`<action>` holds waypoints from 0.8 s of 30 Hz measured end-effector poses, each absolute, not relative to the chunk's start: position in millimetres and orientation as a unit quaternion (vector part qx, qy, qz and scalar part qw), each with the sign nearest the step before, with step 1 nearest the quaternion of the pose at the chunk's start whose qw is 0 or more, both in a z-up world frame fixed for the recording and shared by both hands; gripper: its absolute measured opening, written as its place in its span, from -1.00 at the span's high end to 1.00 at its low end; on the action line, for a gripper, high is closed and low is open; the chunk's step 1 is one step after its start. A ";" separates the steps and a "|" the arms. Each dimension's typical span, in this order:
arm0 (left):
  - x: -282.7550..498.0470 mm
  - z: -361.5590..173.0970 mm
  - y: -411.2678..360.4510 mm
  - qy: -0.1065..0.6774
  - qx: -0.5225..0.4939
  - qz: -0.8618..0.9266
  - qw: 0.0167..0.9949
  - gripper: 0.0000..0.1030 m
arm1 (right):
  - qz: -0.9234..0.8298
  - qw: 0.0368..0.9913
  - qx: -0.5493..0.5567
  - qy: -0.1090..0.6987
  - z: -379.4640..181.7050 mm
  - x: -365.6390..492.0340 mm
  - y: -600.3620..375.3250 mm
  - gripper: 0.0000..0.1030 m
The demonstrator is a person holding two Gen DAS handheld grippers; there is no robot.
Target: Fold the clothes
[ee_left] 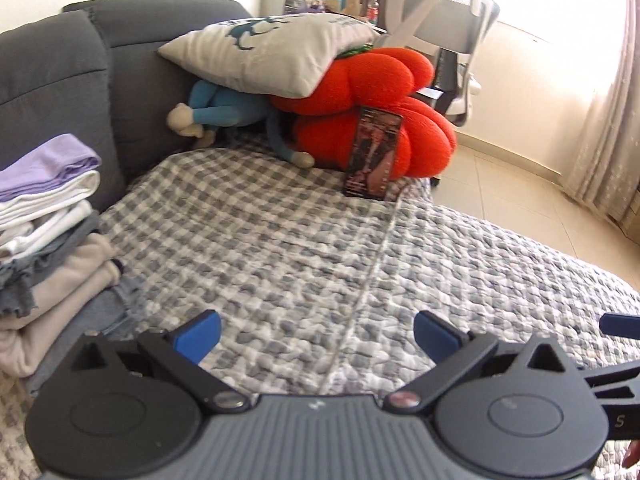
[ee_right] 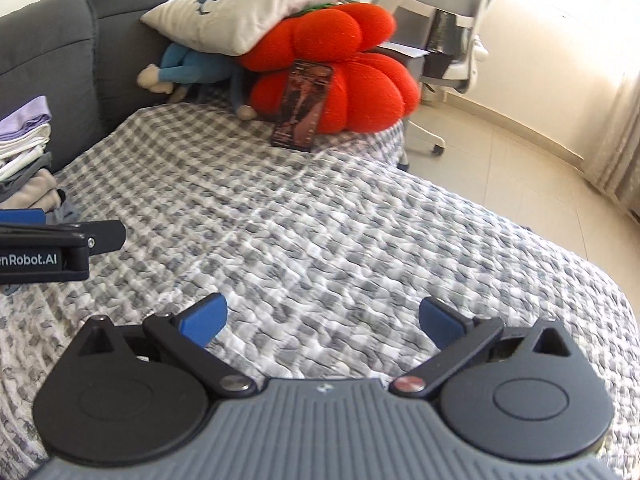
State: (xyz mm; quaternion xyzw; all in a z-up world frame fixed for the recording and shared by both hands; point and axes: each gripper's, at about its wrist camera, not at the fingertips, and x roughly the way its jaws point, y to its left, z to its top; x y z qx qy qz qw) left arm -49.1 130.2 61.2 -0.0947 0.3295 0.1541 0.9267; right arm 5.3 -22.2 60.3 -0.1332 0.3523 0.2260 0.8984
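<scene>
Hovering both grippers — left (ee_left: 316, 334) and right (ee_right: 322, 320), jaws spread and empty — over the bare quilt (ee_left: 280, 240). I judge folding mostly done: a folded stack (ee_left: 44, 216) sits at nine o'clock, and no loose garment shows.

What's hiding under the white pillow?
Under the pillow you can see a red plush and a blue toy poking out. The toy's head is covered.
</scene>
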 end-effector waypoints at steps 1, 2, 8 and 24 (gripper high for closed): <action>-43.3 59.1 123.2 0.332 -0.090 0.145 0.928 -0.99 | 0.216 0.900 -0.129 0.356 58.3 6.8 -28.4 -1.00; -37.2 56.8 116.3 0.335 -0.086 0.136 0.928 -0.99 | 0.206 0.902 -0.125 0.359 56.2 8.3 -34.6 -1.00; 2.5 46.6 74.1 0.340 -0.064 0.098 0.933 -0.99 | 0.143 0.915 -0.099 0.364 40.5 18.3 -73.1 -1.00; 94.9 -18.3 -9.1 0.339 -0.024 0.023 0.940 -0.99 | -0.001 0.931 -0.046 0.363 -26.6 73.7 -159.1 -1.00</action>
